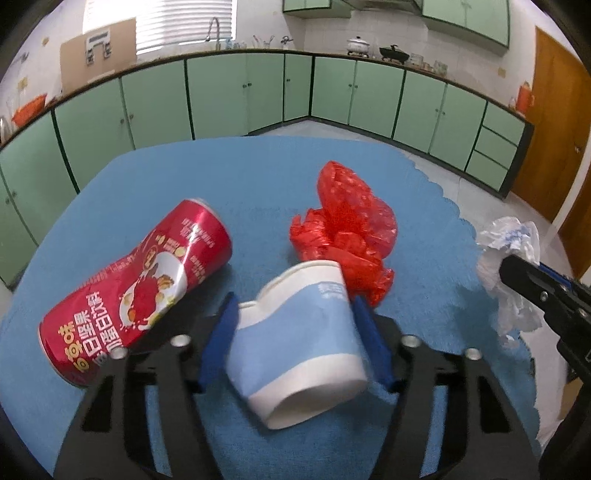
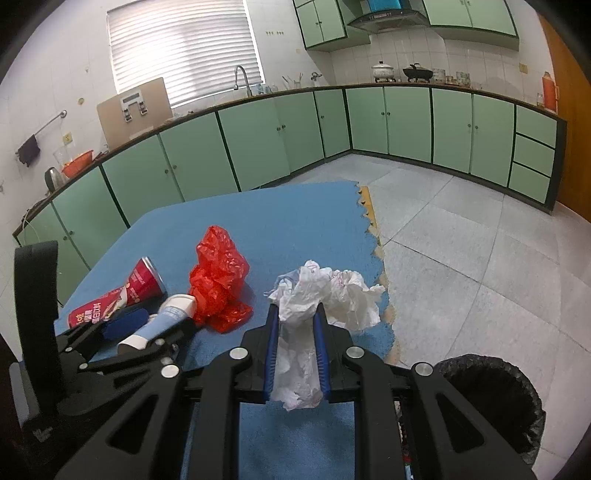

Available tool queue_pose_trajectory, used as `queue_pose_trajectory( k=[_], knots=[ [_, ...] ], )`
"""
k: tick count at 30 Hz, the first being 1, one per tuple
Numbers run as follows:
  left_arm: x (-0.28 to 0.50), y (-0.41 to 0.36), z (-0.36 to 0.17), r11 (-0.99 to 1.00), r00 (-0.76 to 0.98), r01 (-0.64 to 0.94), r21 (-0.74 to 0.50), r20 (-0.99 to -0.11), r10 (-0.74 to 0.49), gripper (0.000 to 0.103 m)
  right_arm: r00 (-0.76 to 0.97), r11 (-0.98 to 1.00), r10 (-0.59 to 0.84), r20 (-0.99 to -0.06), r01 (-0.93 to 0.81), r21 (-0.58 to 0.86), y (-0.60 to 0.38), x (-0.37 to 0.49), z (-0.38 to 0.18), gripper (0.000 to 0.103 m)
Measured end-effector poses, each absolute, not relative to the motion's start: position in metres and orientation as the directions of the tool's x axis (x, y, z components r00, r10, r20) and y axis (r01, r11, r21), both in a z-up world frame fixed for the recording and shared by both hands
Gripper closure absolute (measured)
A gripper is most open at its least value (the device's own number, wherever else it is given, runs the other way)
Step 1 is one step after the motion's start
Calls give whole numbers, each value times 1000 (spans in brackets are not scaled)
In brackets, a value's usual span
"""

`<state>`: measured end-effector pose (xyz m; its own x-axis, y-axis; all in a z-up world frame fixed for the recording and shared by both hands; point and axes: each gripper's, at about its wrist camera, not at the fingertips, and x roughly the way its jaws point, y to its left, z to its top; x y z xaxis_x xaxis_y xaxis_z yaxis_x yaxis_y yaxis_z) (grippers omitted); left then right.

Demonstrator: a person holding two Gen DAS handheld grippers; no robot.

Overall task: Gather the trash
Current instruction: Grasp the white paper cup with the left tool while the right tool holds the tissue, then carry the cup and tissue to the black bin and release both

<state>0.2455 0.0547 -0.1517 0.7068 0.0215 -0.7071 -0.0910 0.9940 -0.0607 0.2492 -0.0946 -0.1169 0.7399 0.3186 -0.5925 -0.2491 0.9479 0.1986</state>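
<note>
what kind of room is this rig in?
Most likely a home kitchen: green base cabinets under a long counter, a sink faucet by the window, and pots below a range hood.

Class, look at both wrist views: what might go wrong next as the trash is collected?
1. The cup lies on its side between the left gripper's fingers; a tighter grip may crush it or let it slip out.
2. The tissue in the right gripper hangs loose and could snag or tear before reaching the bin.
</note>
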Motion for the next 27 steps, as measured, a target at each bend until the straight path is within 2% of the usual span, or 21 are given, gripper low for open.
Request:
queue_pose_trajectory(
  k=[2,4,10,17,27],
  knots=[
    [244,59,-151,992,713,-84,-93,-701,-5,49,743,948,317,-590,-252,192,-94,247,-115,85],
    [241,59,-150,992,719,-62,-113,-695,-34,58,746,949,316,-586,-255,187,-94,245,-113,85],
    [226,67,-144,985,738,-23,-168,-668,-97,69,753,948,318,-576,-267,174,-91,236,-109,85],
    [212,79,-135,970,752,-6,-245,-641,-157,73,760,943,329,-561,-289,163,-86,227,-101,85],
    [195,65,-113,973,791,61,-224,-584,-184,74,778,950,304,-549,-287,121,-86,214,-87,85]
  ],
)
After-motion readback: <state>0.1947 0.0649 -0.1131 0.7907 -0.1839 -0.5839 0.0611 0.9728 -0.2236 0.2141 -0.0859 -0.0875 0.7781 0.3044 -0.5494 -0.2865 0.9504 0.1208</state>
